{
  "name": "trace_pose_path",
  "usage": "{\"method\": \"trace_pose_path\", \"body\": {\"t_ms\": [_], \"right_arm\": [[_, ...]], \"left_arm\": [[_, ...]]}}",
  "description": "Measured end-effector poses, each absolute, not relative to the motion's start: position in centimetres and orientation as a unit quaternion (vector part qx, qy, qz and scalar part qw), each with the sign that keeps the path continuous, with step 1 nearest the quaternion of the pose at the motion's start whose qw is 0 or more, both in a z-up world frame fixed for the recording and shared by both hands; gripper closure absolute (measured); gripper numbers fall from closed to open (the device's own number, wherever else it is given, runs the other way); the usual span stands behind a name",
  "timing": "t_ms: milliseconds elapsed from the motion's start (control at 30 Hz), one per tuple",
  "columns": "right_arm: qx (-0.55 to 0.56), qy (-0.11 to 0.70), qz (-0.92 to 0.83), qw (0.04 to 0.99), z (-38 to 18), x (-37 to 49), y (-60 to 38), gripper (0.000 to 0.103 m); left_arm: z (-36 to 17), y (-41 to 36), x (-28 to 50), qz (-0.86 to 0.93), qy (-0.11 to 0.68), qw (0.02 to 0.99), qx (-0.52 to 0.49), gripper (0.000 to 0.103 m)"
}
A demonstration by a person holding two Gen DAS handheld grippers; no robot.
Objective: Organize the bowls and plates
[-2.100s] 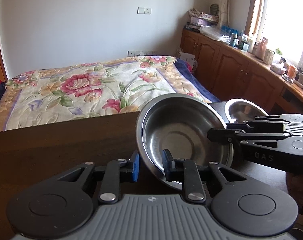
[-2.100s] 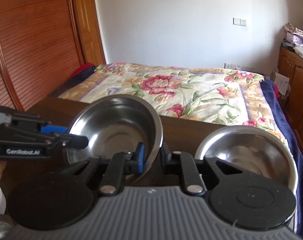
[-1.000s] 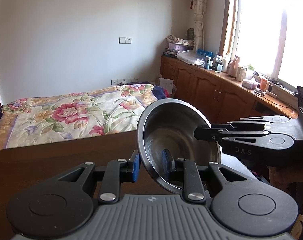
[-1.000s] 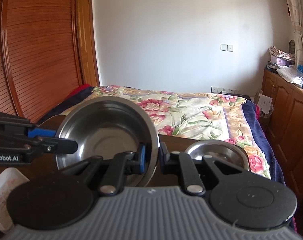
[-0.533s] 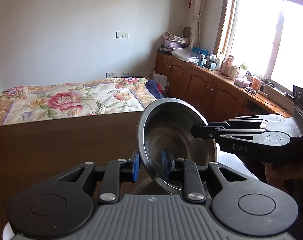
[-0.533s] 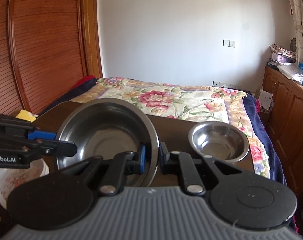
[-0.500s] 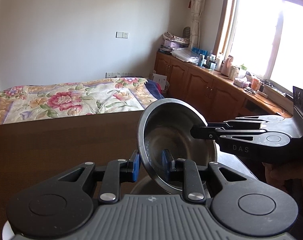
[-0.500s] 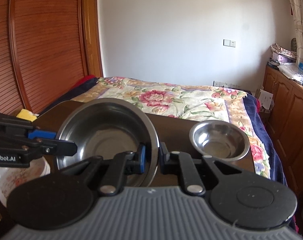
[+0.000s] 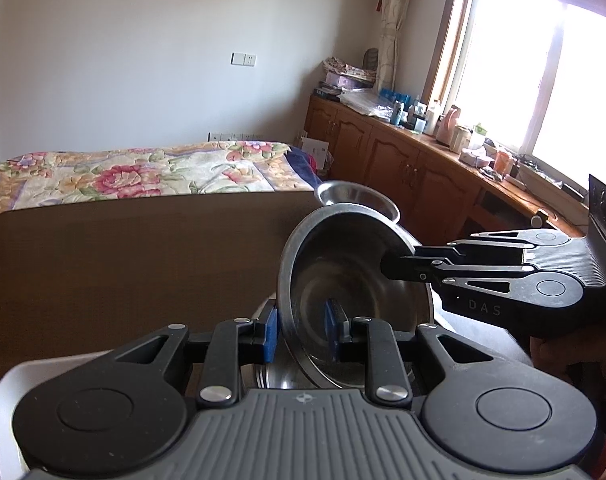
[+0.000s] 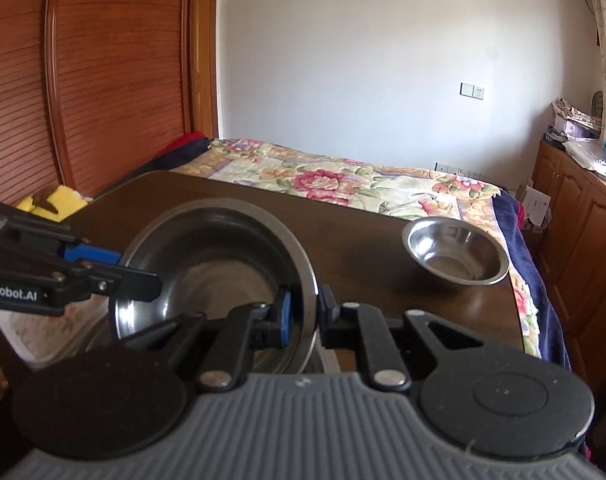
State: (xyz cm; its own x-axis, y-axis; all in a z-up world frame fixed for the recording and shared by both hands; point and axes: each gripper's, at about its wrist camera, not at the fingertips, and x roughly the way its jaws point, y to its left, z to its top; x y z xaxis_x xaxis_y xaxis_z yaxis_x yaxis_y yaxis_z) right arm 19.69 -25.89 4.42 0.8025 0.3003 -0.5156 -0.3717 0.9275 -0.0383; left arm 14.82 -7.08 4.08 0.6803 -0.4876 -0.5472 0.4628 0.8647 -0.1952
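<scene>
Both grippers hold one large steel bowl (image 9: 343, 280) between them, tilted and a little above the near end of the dark wooden table (image 9: 123, 260). My left gripper (image 9: 301, 332) is shut on the bowl's near rim with its blue pads. My right gripper (image 9: 391, 266) pinches the opposite rim from the right. In the right wrist view the same bowl (image 10: 223, 272) is clamped by my right gripper (image 10: 305, 312), and the left gripper (image 10: 143, 280) grips its far left edge. A smaller steel bowl (image 10: 455, 256) stands alone at the table's far right corner.
Under the held bowl lies more steel ware (image 9: 277, 378), its shape mostly hidden. A white patterned dish (image 10: 35, 328) sits at the near left. Beyond the table is a floral bed (image 10: 343, 184). Wooden cabinets (image 9: 403, 168) run along the right wall.
Both grippers have carried the bowl back and down toward the near end of the table. The smaller bowl now looks farther off. Neither grip has changed.
</scene>
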Motion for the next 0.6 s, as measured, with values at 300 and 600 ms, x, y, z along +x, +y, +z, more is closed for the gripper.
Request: {"method": "trace_pose_path", "body": {"t_ms": [300,600], "right_arm": [[-0.068,0.27,0.18,0.943,3.5,19.0,-26.0,0.088],[-0.069,0.278,0.183,0.941,2.5,18.6,-25.9,0.088]], "left_arm": [[2.8,-7.2,14.4,-0.265,0.321,0.909,-0.014,0.078],[1.8,-7.5,14.8,-0.267,0.334,0.904,0.002,0.078]]}}
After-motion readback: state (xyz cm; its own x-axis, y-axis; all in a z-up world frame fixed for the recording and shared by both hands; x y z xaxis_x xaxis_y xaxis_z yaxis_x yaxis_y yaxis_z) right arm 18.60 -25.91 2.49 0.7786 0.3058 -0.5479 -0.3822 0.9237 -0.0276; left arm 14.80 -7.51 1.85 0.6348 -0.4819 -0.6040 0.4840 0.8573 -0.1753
